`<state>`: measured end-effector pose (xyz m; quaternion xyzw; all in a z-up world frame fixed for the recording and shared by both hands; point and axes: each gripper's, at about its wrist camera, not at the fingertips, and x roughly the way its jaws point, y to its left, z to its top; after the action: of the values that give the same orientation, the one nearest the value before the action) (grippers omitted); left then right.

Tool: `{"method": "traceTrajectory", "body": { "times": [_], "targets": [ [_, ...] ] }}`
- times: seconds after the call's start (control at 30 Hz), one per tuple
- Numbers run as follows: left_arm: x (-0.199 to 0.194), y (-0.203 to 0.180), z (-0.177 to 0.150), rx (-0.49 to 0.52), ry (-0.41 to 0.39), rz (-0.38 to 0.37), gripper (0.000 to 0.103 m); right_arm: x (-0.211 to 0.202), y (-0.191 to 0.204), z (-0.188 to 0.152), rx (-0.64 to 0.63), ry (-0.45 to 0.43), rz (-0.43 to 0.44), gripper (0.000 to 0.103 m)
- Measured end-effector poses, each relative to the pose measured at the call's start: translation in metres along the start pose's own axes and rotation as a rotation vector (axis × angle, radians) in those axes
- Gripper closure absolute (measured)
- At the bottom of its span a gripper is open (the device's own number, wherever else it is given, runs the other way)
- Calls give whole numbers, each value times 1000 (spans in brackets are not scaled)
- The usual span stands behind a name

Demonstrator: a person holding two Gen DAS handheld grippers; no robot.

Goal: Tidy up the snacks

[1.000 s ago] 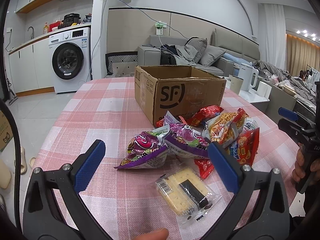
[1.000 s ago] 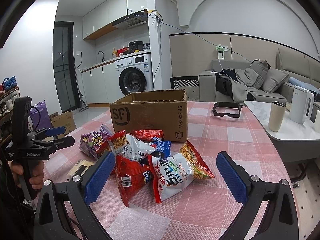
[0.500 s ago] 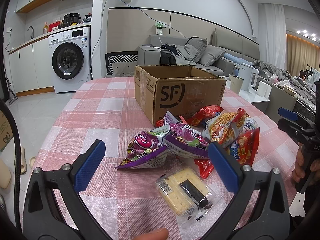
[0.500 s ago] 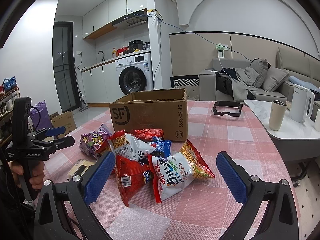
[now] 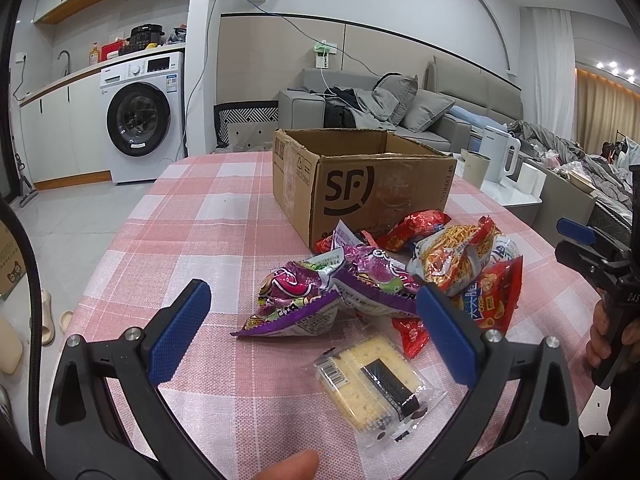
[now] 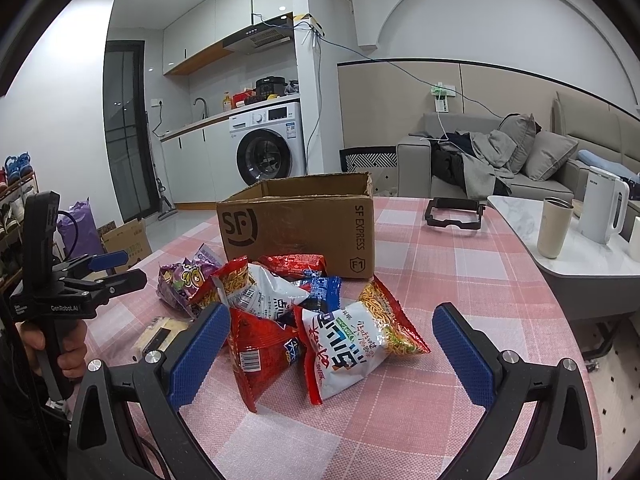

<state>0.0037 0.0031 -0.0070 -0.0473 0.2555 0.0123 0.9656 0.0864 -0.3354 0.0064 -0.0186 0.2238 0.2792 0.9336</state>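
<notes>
Crinkled foil snack packets (image 5: 384, 276) (image 6: 304, 320) lying heaped on pink checked tablecloth (image 5: 200, 224) (image 6: 460, 280), just before open cardboard box (image 5: 360, 188) (image 6: 300, 224). Cracker pack (image 5: 372, 380) sitting apart, nearest left gripper (image 5: 312, 336). Left gripper and right gripper (image 6: 332, 356) both hovering above heap, jaws spread wide, holding nothing.

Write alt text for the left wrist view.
The open left gripper hovers over a pile of snack bags and a clear cracker pack on a pink checked tablecloth, with an open cardboard box behind the pile.
</notes>
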Motion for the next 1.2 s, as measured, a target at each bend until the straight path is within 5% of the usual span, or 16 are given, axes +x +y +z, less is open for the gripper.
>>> {"method": "traceTrajectory", "body": {
  "times": [0.43, 0.77, 1.07, 1.2],
  "targets": [
    [-1, -2, 2, 8, -5, -5, 1, 14, -8, 3, 40, 76, 30, 0],
    [-6, -10, 1, 56, 61, -45, 1, 26, 8, 0, -7, 154, 32, 0],
    [2, -24, -8, 114, 139, -77, 1, 41, 29, 1, -27, 222, 117, 1],
    [12, -25, -13, 130, 186, -81, 3, 49, 39, 0, -42, 255, 152, 11]
  ]
}}
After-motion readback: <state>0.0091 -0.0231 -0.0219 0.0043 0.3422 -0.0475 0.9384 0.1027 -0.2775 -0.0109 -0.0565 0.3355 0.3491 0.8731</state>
